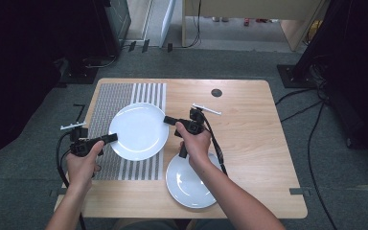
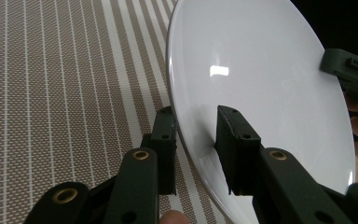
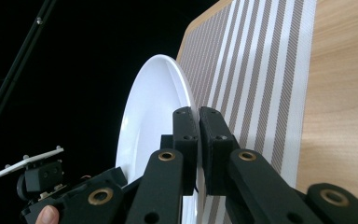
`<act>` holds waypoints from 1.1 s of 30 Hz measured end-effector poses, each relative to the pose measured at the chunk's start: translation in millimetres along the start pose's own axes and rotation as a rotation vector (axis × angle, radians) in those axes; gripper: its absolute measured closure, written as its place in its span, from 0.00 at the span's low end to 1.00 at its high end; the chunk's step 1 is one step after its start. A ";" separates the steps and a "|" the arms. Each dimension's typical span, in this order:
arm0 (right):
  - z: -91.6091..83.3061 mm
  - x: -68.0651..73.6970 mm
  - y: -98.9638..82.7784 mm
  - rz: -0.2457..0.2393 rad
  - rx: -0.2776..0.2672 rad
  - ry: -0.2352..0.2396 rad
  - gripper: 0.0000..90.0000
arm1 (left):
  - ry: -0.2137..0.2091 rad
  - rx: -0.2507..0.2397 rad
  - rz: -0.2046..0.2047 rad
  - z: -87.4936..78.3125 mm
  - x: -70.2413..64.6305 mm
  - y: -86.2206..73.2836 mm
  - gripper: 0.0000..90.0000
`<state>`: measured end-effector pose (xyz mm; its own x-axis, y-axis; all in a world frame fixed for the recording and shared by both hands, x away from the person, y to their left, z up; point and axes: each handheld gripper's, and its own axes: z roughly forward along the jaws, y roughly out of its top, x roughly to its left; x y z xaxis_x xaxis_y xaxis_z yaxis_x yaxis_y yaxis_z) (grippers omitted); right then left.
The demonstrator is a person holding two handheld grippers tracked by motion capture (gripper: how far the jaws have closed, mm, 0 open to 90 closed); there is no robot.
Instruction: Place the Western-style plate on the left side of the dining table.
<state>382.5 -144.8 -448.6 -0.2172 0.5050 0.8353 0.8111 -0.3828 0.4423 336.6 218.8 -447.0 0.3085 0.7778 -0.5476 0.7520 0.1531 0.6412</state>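
Both tongs grip one white plate [image 1: 139, 130] over the striped placemat [image 1: 106, 103]: the left tongs [image 1: 111, 138] pinch its near-left rim, the right tongs [image 1: 166, 120] its opposite rim. A second plate [image 1: 188, 184] lies on the desk [image 1: 249, 143] under the right forearm.

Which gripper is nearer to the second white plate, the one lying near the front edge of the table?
Right. The right gripper clamps the held plate just above the front plate, with its hand over that plate's rim. The left gripper grips the held plate's opposite edge, over the striped mat.

The right gripper [image 3: 198, 116] clamps the white plate's [image 3: 149, 112] rim — striped placemat [image 3: 261, 70] and wooden table [image 3: 345, 93] beyond.
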 end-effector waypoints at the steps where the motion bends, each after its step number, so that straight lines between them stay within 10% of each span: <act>1: 2.6 0.3 1.2 0.001 0.001 -0.001 0.97 | 0.001 0.000 -0.005 0.4 2.0 0.7 0.78; 16: 43.8 0.5 0.7 -0.006 -0.008 -0.034 0.97 | 0.052 0.007 -0.072 8.6 35.8 11.3 0.78; 33: 86.0 -17.9 -0.8 0.130 -0.003 -0.083 0.97 | 0.126 0.012 -0.136 20.2 62.3 30.0 0.79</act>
<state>432.5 -87.0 -491.9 -0.0648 0.5137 0.8555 0.8279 -0.4510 0.3335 390.1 259.6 -472.7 0.1281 0.8208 -0.5567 0.7889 0.2558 0.5587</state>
